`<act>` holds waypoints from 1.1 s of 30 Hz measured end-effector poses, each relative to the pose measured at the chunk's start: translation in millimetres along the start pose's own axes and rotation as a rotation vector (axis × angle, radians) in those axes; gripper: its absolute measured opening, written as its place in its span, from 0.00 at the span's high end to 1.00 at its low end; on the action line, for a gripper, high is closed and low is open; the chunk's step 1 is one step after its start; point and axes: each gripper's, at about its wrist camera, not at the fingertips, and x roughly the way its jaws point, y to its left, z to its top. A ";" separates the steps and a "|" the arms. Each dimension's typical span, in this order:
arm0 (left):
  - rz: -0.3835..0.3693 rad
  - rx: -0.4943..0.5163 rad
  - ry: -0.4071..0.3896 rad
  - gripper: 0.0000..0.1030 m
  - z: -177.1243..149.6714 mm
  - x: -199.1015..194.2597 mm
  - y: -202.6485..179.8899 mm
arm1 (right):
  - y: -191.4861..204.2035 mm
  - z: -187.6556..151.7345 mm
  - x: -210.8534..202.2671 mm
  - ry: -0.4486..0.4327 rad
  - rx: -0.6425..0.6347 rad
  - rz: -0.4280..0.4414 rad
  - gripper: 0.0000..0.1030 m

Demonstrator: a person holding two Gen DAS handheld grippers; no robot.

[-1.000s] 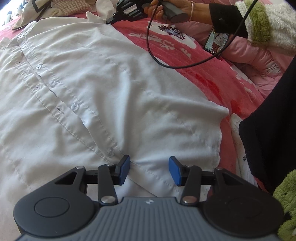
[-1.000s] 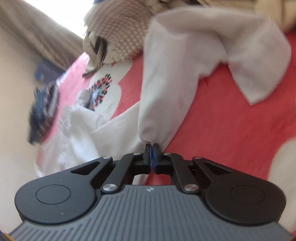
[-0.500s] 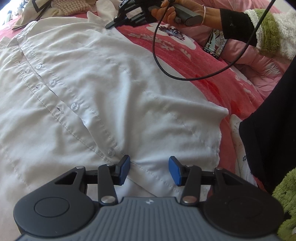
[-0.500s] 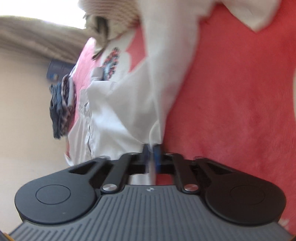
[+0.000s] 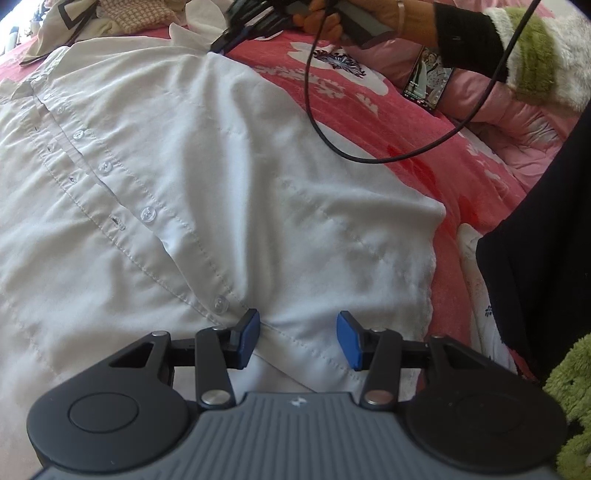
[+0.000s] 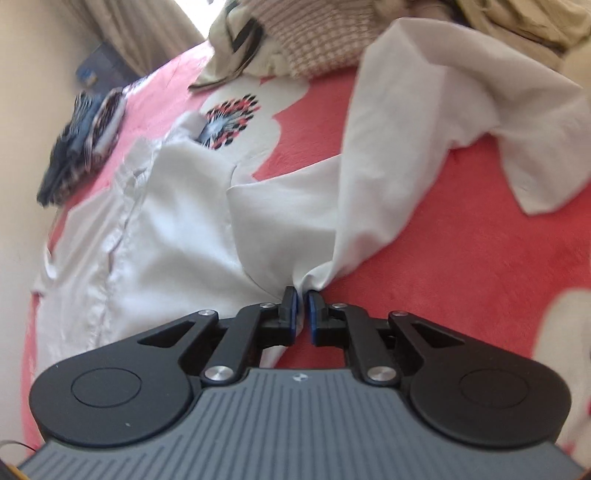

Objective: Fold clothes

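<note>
A white button-up shirt (image 5: 221, 166) lies spread on the red floral blanket (image 5: 424, 155). My left gripper (image 5: 299, 336) hovers open at the shirt's near hem, the button placket running between its blue pads. In the left wrist view my right gripper (image 5: 225, 44) sits at the shirt's far shoulder, held by a hand. In the right wrist view the shirt (image 6: 177, 221) bunches to a point at my right gripper (image 6: 302, 310). Its jaws are opening, a thin gap showing, with the gathered cloth still pinched at the tips. The sleeve (image 6: 406, 129) trails away to the upper right.
A phone (image 5: 428, 79) lies on the pink quilt at right, and a black cable (image 5: 321, 110) loops over the blanket. Piled clothes (image 6: 314, 33) sit past the shirt's collar. A folded dark patterned cloth (image 6: 85, 144) lies by the wall. A person's dark garment (image 5: 546, 258) fills the right edge.
My right gripper has rolled and shifted along the shirt's shoulder, dragging the pinched cloth, and its pads have parted slightly. The left gripper has stayed where it was.
</note>
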 end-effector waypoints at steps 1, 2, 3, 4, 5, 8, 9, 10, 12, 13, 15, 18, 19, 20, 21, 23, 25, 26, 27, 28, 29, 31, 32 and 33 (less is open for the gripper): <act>-0.001 0.001 -0.001 0.54 -0.2 -0.4 0.3 | -2.2 -3.0 -10.1 -0.008 0.014 0.010 0.92; -0.002 -0.001 -0.002 0.54 -0.3 -0.8 0.8 | -3.6 -8.9 -21.9 -0.009 0.012 0.028 0.91; -0.003 -0.004 -0.003 0.54 -0.4 -1.2 1.1 | -4.9 -15.0 -33.7 -0.009 0.009 0.048 0.91; -0.004 -0.007 -0.004 0.54 -0.2 -1.9 1.6 | -4.1 -24.8 -44.6 0.010 -0.010 0.084 0.91; -0.006 -0.010 -0.004 0.54 0.0 -2.7 2.1 | -3.1 -34.7 -55.2 0.028 -0.030 0.120 0.91; -0.011 -0.027 -0.006 0.54 3.0 -6.7 4.1 | 13.4 -70.9 -72.1 0.103 -0.122 0.178 0.91; -0.008 -0.027 -0.011 0.54 4.5 -8.5 4.0 | 20.6 -84.4 -75.6 0.126 -0.155 0.192 0.91; -0.005 -0.027 -0.015 0.54 5.9 -10.2 3.8 | 26.5 -98.8 -77.6 0.154 -0.185 0.211 0.91; -0.002 -0.026 -0.026 0.53 8.8 -14.0 3.7 | 34.0 -124.4 -75.4 0.219 -0.229 0.227 0.91; -0.003 -0.029 -0.029 0.53 9.9 -15.0 3.9 | 36.7 -137.1 -73.3 0.254 -0.247 0.231 0.91; 0.004 -0.032 -0.021 0.53 9.7 -14.5 3.9 | 42.1 -162.4 -69.0 0.324 -0.284 0.237 0.91; 0.023 -0.035 0.004 0.53 6.7 -11.1 3.6 | 46.5 -201.3 -70.6 0.417 -0.364 0.224 0.91; 0.026 -0.033 0.006 0.53 5.0 -10.6 3.1 | 44.7 -207.8 -74.2 0.439 -0.358 0.233 0.91; 0.028 -0.032 0.008 0.52 3.5 -10.1 2.7 | 42.9 -214.1 -77.8 0.460 -0.351 0.242 0.91; 0.032 -0.031 0.008 0.52 3.1 -10.1 2.7 | 41.1 -217.7 -82.1 0.477 -0.347 0.243 0.91; 0.038 -0.029 0.008 0.52 2.4 -10.0 2.5 | 37.5 -224.9 -90.8 0.511 -0.338 0.246 0.91; 0.042 -0.031 0.004 0.52 2.6 -10.9 2.3 | 28.8 -225.6 -98.9 0.497 -0.286 0.242 0.91; 0.045 -0.031 0.001 0.52 2.6 -11.6 2.1 | 22.1 -223.0 -102.6 0.468 -0.241 0.236 0.90; 0.047 -0.028 -0.003 0.52 2.4 -12.5 1.8 | 15.4 -220.5 -106.4 0.440 -0.196 0.230 0.90; 0.050 -0.024 -0.003 0.52 2.1 -13.0 1.3 | 8.8 -218.1 -110.0 0.412 -0.152 0.224 0.88; 0.054 -0.020 -0.003 0.52 1.9 -13.5 0.9 | 3.2 -218.4 -109.7 0.395 -0.115 0.220 0.83; 0.061 -0.010 -0.002 0.52 1.0 -14.2 -0.7 | -8.1 -222.2 -108.3 0.381 -0.061 0.219 0.81; 0.066 -0.002 -0.001 0.52 0.5 -14.2 -1.9 | -8.4 -226.2 -104.9 0.395 -0.057 0.228 0.81; 0.071 0.003 0.000 0.51 -0.1 -14.2 -2.5 | -8.5 -230.3 -101.6 0.410 -0.052 0.238 0.81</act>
